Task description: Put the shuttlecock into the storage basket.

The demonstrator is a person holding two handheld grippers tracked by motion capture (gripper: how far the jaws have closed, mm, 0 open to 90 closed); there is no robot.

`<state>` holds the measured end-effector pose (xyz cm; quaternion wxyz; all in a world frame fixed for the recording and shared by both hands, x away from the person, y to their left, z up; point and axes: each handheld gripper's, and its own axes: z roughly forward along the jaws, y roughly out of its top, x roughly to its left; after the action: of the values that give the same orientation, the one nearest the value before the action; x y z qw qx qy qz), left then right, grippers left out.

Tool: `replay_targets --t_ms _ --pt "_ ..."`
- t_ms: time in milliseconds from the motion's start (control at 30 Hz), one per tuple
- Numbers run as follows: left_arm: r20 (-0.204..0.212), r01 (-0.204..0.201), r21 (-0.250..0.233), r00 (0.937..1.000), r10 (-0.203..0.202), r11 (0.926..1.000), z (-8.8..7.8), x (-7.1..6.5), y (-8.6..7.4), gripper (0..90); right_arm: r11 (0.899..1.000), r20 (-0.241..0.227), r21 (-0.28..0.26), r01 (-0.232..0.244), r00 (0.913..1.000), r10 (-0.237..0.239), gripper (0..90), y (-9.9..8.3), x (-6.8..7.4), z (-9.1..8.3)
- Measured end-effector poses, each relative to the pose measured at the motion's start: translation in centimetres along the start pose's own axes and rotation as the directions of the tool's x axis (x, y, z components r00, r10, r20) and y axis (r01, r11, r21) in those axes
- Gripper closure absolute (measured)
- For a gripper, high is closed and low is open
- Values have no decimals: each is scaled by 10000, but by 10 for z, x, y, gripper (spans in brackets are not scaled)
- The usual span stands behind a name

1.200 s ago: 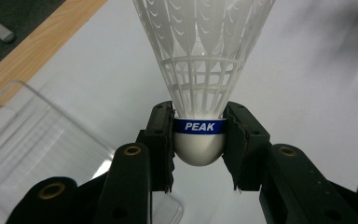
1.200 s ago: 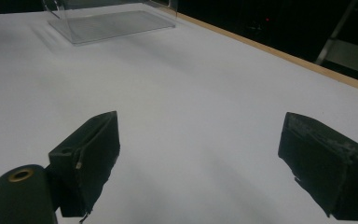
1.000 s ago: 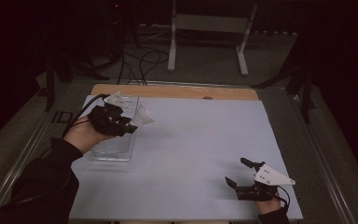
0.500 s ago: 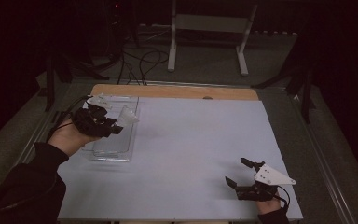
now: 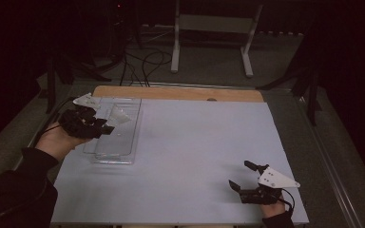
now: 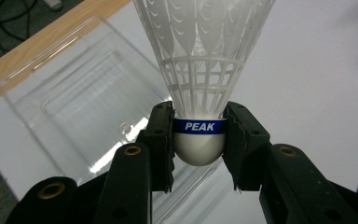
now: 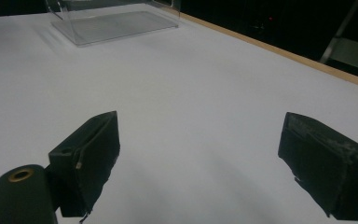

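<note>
You have one table [image 5: 195,156] in front of you, covered by one white sheet, with a strip of bare wood showing along its far edge. On the sheet, at the far left, lies one clear plastic tray [image 5: 119,135]; in the left gripper view it [image 6: 74,107] sits below and behind your jaws, and in the right gripper view it [image 7: 112,23] lies well away at the far end of the sheet.

You hold two grippers. Your left gripper [image 5: 105,127] hangs over the left edge of the tray, and its jaws are clamped on one white shuttlecock [image 6: 200,74]: the pads press on either side of its rounded cork, at the blue band that reads PEAK, and the skirt fans away from the jaws. From the high view the shuttlecock [image 5: 118,115] shows as a pale cone above the tray.

Your right gripper [image 5: 243,176] rests near the sheet's near right corner, well apart from the tray, its jaws spread wide with nothing but bare sheet between them.
</note>
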<state>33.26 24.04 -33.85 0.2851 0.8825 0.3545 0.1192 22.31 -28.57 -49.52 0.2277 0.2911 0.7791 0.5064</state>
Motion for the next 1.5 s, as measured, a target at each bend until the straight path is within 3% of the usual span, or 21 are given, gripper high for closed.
replay_targets --t_ms 500,533,633,800,967,1233,1267,1500 --pt "-335 820 71 9961 -817 9966 -3 12 -16 657 9999 -67 141 86 9999 -85 125 0 1 3" --pt "-573 941 171 9940 -929 9954 -2 13 -18 657 9998 -78 151 110 9999 -108 125 0 1 3" --pt "-487 1155 91 9922 -1149 9933 -2 16 -20 657 9998 -68 151 142 9999 -141 126 0 1 4" --pt "-781 1749 310 9820 -1721 9841 6 23 -27 657 9997 -64 172 145 9999 -144 125 0 2 4" --pt "-751 2072 446 9762 -2036 9773 14 27 -33 656 9997 -54 171 144 9999 -143 125 0 2 4" --pt "-700 2358 487 9702 -2322 9706 26 32 -46 656 9996 -39 221 170 9998 -169 126 0 2 4" --pt "-834 2373 519 9690 -2326 9700 28 33 -47 655 9996 -39 229 189 9998 -188 126 0 2 4" --pt "-732 2477 546 9671 -2436 9673 37 36 -58 655 9996 -27 221 164 9999 -164 126 0 1 4"
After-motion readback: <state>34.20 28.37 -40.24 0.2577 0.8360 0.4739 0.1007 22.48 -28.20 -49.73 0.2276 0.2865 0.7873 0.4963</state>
